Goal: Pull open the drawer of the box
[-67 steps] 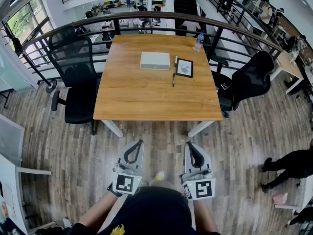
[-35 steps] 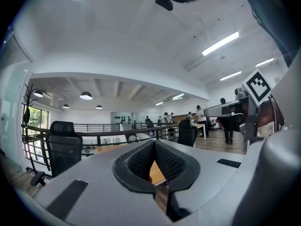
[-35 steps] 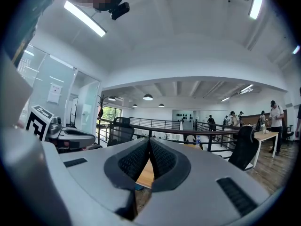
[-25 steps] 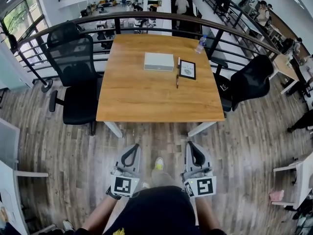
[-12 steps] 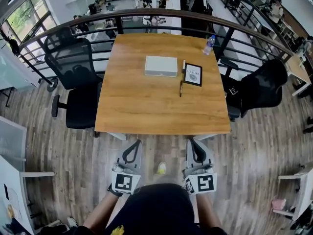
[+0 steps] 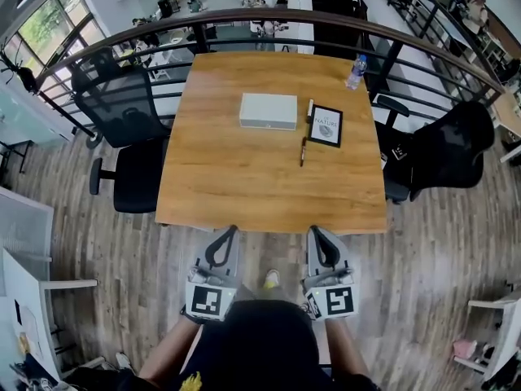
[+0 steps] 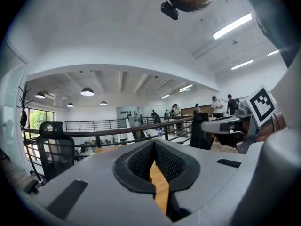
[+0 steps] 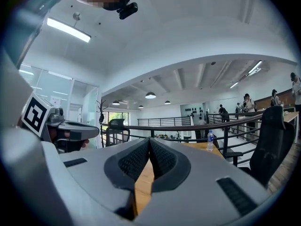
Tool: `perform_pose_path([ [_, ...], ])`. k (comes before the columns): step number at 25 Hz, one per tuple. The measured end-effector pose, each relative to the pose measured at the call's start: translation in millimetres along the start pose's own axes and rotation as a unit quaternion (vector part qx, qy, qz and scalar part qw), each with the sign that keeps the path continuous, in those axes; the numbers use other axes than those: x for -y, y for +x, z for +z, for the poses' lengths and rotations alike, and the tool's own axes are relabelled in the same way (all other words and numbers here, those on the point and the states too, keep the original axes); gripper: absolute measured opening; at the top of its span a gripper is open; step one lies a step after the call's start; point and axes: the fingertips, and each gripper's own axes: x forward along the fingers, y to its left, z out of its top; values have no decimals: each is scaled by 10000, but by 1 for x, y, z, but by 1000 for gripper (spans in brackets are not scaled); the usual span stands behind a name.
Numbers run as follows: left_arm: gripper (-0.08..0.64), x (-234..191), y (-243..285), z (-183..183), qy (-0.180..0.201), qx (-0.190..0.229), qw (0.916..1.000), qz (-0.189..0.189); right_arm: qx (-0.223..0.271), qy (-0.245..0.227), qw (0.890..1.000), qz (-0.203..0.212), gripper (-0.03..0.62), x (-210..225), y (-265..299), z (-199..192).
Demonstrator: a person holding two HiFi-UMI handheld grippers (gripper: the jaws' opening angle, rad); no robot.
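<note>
A flat pale grey box (image 6: pixel 268 111) lies on the far half of the wooden table (image 6: pixel 244 186); its drawer looks closed. Both grippers hang below the table's near edge, well short of the box. My left gripper (image 6: pixel 230 230) has its jaws together with nothing between them, and my right gripper (image 6: pixel 312 230) stands the same way. In the left gripper view the left gripper (image 7: pixel 154 142) points over the table top (image 7: pixel 161 185). In the right gripper view the right gripper (image 8: pixel 149 139) also points across the table (image 8: pixel 143 182). Neither gripper view shows the box.
A framed card (image 6: pixel 326 125) and two pens (image 6: pixel 304 151) lie right of the box. A water bottle (image 6: pixel 355 72) stands at the far right corner. Black office chairs flank the table at the left (image 6: pixel 122 129) and right (image 6: pixel 440 149). A curved railing (image 6: pixel 244 19) runs behind.
The person has stepped toward the table: its near edge now sits just ahead of the gripper tips. Both grippers keep the same pose, jaws together.
</note>
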Motion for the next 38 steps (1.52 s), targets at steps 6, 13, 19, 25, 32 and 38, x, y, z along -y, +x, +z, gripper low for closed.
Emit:
perform_pose_path([
  [6, 17, -12, 18, -12, -11, -260, 9996, 128, -190, 179, 9997, -31, -5, 23, 17, -16],
  [13, 17, -49, 41, -23, -99, -310, 9991, 255, -320, 95, 9994, -38, -5, 24, 48, -23],
  [19, 17, -90, 87, -22, -213, -169, 9995, 169, -377, -11, 9988, -309, -5, 40, 93, -13],
  [25, 17, -129, 135, -14, -152, 190, 9997, -73, -351, -206, 9983, -422, -5, 41, 150, 2],
  [32, 17, -173, 171, -14, -163, 424, 9985, -294, -370, -322, 9970, -593, -5, 34, 206, 11],
  [38, 17, -194, 193, -28, -209, 398, 9981, -412, -254, -437, 9967, -635, -5, 29, 245, 14],
])
